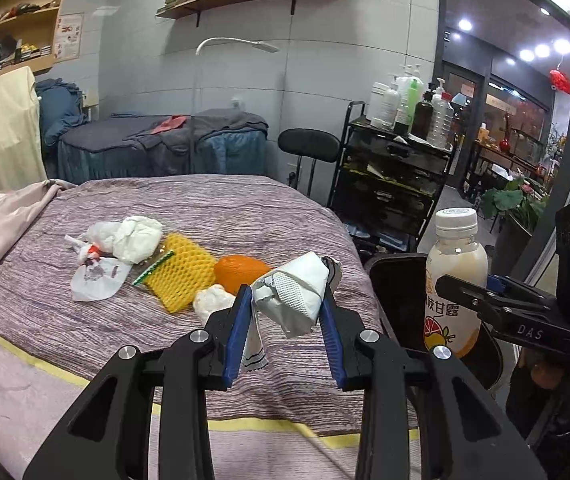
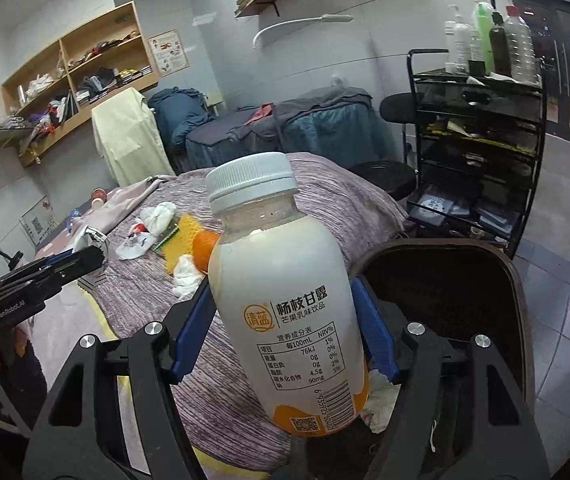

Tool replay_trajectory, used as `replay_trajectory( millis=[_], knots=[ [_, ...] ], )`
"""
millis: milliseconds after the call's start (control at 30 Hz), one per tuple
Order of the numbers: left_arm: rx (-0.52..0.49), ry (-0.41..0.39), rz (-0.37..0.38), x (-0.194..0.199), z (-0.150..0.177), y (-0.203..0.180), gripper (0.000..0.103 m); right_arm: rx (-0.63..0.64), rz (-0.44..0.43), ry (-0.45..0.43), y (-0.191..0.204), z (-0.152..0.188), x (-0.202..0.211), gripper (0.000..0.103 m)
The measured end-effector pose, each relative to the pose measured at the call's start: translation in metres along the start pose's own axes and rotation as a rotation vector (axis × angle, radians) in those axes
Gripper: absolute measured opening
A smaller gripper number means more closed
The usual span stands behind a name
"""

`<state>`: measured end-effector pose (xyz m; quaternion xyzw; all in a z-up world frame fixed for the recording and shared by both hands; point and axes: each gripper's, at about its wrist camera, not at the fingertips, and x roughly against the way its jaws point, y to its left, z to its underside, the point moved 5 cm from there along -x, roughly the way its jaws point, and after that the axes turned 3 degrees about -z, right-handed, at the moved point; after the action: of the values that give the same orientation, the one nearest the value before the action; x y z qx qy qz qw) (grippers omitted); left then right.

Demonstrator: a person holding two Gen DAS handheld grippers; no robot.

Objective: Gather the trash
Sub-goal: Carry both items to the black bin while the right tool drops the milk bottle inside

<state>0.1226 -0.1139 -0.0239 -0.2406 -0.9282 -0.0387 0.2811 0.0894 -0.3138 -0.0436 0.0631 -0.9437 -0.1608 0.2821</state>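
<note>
Both loads held, bin not yet reached.
Crumpled wrapper is pinched in left gripper, drink bottle clamped tilted in right gripper; slip short of bin is risked.

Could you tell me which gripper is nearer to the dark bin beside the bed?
Right. The right gripper, shut on the bottle, is beside the bin; the left gripper, shut on a wrapper, is over the bed.

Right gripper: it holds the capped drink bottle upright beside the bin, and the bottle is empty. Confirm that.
Not empty. The right wrist view shows the bottle filled with pale liquid nearly to its neck. The rest holds: the right gripper clamps it, capped and upright, beside the bin.
</note>
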Motion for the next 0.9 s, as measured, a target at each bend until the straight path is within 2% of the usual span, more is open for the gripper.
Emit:
replay_trajectory(
  millis=[300, 567, 733, 900],
  knots=[
    [-0.045, 0.037, 0.088, -0.019, 0.002, -0.045, 0.033, -0.099, 0.129, 0.036, -0.057, 0.021, 0.005, 0.068],
    [-0.074, 0.075, 0.136, -0.033, 0.007, -0.073, 0.033, -0.169, 0.215, 0.133, -0.096, 0.045, -0.009, 0.068],
    [-0.084, 0.099, 0.167, -0.039, 0.008, -0.087, 0.033, -0.206, 0.254, 0.182, -0.111, 0.057, -0.017, 0.069],
    [-0.110, 0.118, 0.189, -0.046, 0.011, -0.103, 0.033, -0.217, 0.274, 0.171, -0.116, 0.059, -0.014, 0.069]
  ],
)
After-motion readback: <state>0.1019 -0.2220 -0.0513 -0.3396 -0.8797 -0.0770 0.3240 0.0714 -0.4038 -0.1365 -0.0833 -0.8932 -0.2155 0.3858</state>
